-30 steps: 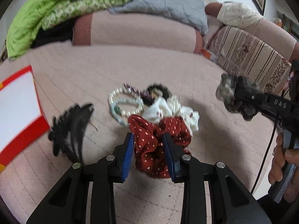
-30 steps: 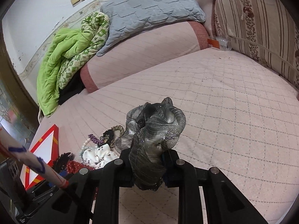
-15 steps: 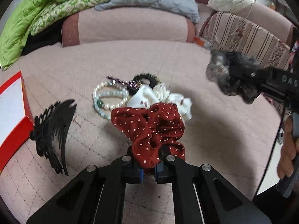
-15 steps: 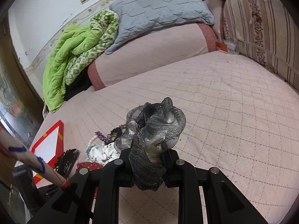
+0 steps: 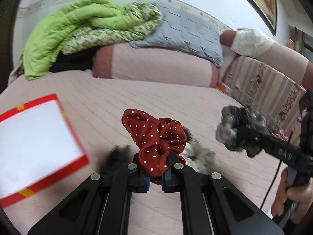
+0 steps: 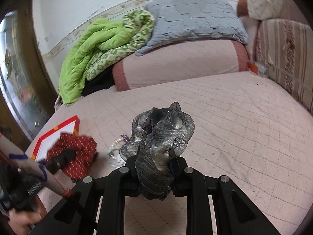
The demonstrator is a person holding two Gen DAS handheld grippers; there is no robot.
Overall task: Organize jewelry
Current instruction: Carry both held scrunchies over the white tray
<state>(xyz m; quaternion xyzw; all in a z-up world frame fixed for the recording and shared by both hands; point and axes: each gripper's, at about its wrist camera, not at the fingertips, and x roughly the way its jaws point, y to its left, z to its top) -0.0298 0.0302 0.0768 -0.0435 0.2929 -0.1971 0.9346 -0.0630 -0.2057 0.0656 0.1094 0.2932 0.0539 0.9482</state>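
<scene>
- Left wrist view: the left gripper (image 5: 155, 173) is clamped on a red polka-dot scrunchie (image 5: 156, 137), which is lifted off the pink quilted bed (image 5: 109, 98); the fabric hides most of the blue pads.
- Behind and below the scrunchie, motion blur smears a dark shape (image 5: 115, 156) and a whitish fabric bundle (image 5: 199, 154) on the bed; neither can be made out clearly.
- The red-bordered white box (image 5: 37, 143) is cut off at the left edge of this view.
- The right gripper (image 5: 240, 131) enters from the right, pinching a grey shimmery scrunchie (image 5: 227, 127). Pale letters reading "DAS" show on its black body; a hand (image 5: 293, 197) on its handle is cut off at the frame edge.
- A framed picture (image 5: 260, 2) on the wall shows only in this view, and only in part.
- Right wrist view: the grey scrunchie (image 6: 160, 143) fills the gap between the closed-in fingers (image 6: 129, 166), so the pads themselves cannot be seen.
- Only this view shows a string of pearly beads (image 6: 114, 154) and a bit of purple beading lying on the bed (image 6: 234, 137) beside the box (image 6: 56, 137), partly hidden by the grey fabric.
- The red scrunchie (image 6: 78, 152) appears here as a streaked blur at the left, with a patterned sleeve (image 6: 29, 164) in front; small white print on the left device is unreadable.
- A green quilt (image 6: 93, 54) and a grey pillow (image 6: 193, 17) lie at the head of the bed.
</scene>
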